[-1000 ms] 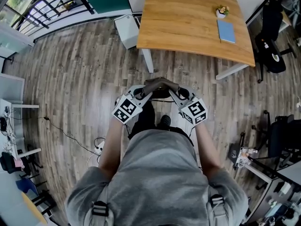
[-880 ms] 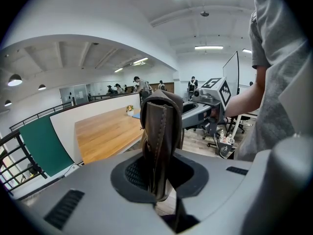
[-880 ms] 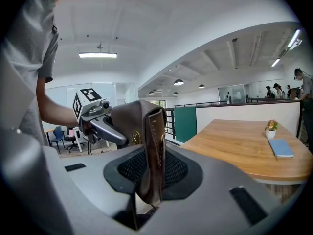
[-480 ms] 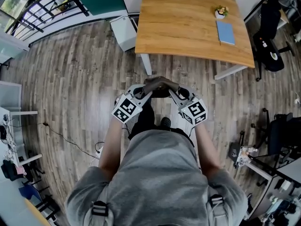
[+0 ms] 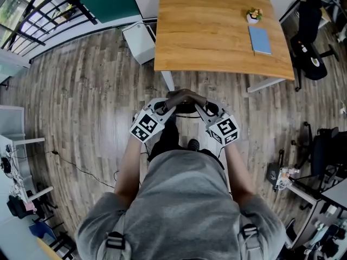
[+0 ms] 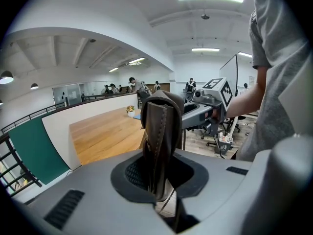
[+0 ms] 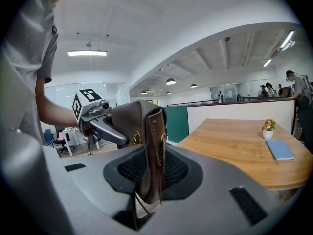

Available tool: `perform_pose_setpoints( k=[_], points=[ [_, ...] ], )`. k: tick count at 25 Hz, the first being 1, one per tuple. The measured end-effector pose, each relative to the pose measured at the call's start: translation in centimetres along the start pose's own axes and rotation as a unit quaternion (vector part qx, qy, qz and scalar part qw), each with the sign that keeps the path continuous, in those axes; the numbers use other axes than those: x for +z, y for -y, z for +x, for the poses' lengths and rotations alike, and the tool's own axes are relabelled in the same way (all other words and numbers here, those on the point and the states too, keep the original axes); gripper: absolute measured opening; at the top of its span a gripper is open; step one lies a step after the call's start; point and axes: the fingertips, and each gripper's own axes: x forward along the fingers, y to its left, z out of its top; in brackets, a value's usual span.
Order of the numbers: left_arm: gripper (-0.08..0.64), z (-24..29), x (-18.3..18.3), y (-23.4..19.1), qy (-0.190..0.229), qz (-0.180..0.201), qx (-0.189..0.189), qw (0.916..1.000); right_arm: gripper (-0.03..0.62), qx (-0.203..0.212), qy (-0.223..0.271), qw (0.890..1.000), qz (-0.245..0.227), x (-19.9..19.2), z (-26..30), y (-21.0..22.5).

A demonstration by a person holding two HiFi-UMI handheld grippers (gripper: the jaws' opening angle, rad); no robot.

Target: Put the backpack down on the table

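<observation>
left gripper point(image 5: 169, 103) held backpack strap point(image 5: 185, 95) | right gripper point(image 5: 201, 106) clamped same strap (brown leather) | table point(image 5: 211, 26) stood ahead, apart

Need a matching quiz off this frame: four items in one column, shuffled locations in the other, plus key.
Items
1. brown leather handle
2. blue book
3. potted plant
4. white box

Places
A. on the floor, beside the table
B. lying flat on the table, near its right edge in the head view
C. clamped by the left gripper and the right gripper
D. on the table, just beyond the book

Pairs: 1-C, 2-B, 3-D, 4-A
</observation>
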Motion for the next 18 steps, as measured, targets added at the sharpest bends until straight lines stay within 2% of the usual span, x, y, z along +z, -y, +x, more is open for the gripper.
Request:
perform_pose_setpoints(
  k=[11,18],
  points=[
    [0.067,2.2,1.2,-6.8,0.003,0.006,-0.015,0.9999,0.08,-0.017,-0.002,1.0,0.004,2.3,4.8,4.2],
    [0.067,3.4,2.0,-9.5,0.004,0.012,-0.029,0.9995,0.08,-0.032,-0.004,0.999,0.008,3.2,6.6,6.3]
  ],
)
